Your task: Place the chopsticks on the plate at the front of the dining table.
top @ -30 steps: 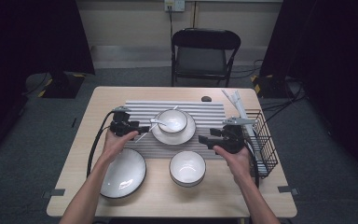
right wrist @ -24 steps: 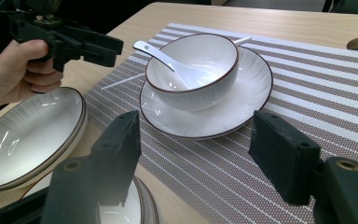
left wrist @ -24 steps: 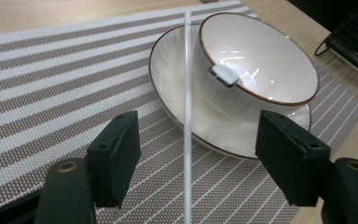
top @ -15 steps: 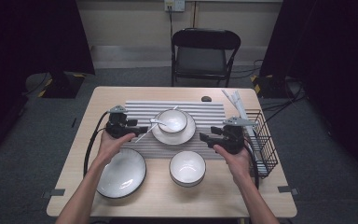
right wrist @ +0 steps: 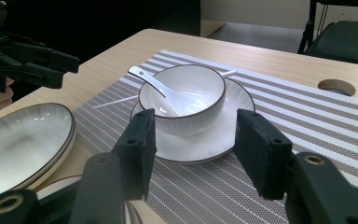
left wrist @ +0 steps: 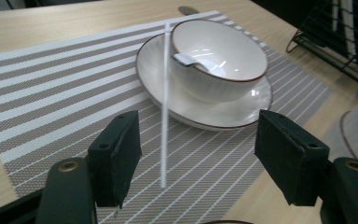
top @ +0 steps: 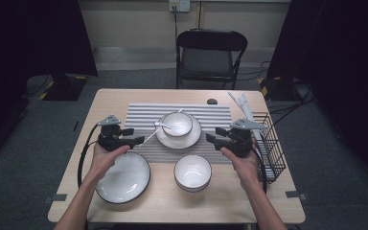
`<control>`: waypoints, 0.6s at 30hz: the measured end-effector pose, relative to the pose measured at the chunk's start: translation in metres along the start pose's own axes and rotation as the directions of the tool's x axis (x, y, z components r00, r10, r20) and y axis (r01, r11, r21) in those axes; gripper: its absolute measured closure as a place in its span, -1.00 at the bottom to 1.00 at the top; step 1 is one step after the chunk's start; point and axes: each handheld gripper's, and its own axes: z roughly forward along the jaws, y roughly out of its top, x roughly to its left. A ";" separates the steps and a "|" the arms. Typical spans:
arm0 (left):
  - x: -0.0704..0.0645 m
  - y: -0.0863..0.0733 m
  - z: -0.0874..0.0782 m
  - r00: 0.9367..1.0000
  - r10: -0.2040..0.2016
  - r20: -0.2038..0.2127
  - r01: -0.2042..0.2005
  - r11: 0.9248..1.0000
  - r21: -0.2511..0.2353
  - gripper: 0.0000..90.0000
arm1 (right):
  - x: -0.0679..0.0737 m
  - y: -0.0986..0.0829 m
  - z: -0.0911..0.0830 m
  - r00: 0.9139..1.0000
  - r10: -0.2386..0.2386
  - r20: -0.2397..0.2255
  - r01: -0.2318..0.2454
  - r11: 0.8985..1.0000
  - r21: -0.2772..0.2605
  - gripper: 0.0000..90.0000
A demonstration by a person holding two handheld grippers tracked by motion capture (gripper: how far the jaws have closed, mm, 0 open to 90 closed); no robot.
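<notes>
A white bowl (top: 177, 123) with a white spoon (top: 160, 125) in it stands on a saucer (top: 194, 137) on the striped placemat (top: 141, 117). A thin white stick (left wrist: 165, 116) lies on the mat, running up over the saucer's rim beside the bowl (left wrist: 223, 60). My left gripper (top: 136, 140) hovers at the mat's left edge, open, its jaws on either side of the stick's near end (left wrist: 198, 140). My right gripper (top: 212, 139) is at the mat's right edge, open and empty, and faces the bowl (right wrist: 186, 107) between its jaws (right wrist: 193, 135).
A wide white plate (top: 123, 178) sits at the front left and a second white bowl (top: 192, 171) at the front middle. A black wire basket (top: 270, 153) with white sticks stands at the right edge. A black chair (top: 206, 52) is behind the table.
My left gripper has drawn back a little toward the front left. The right gripper has hardly moved. Both stay open.
</notes>
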 end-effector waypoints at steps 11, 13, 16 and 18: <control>-0.024 -0.003 -0.022 0.997 0.083 0.006 -0.083 0.997 -0.008 -0.41 | -0.012 0.003 -0.009 0.996 0.091 -0.004 -0.091 0.996 0.025 -0.23; -0.027 -0.003 -0.024 0.996 0.092 0.013 -0.092 0.995 -0.026 -0.44 | -0.016 0.004 -0.011 0.993 0.115 -0.008 -0.115 0.993 0.028 -0.28; -0.026 -0.003 -0.024 0.997 0.080 0.021 -0.079 0.996 -0.038 -0.45 | -0.019 0.006 -0.014 0.992 0.125 -0.001 -0.125 0.991 0.040 -0.36; -0.025 -0.008 -0.023 0.997 0.078 0.019 -0.077 0.996 -0.042 -0.45 | -0.021 0.009 -0.016 0.992 0.130 -0.003 -0.130 0.991 0.039 -0.40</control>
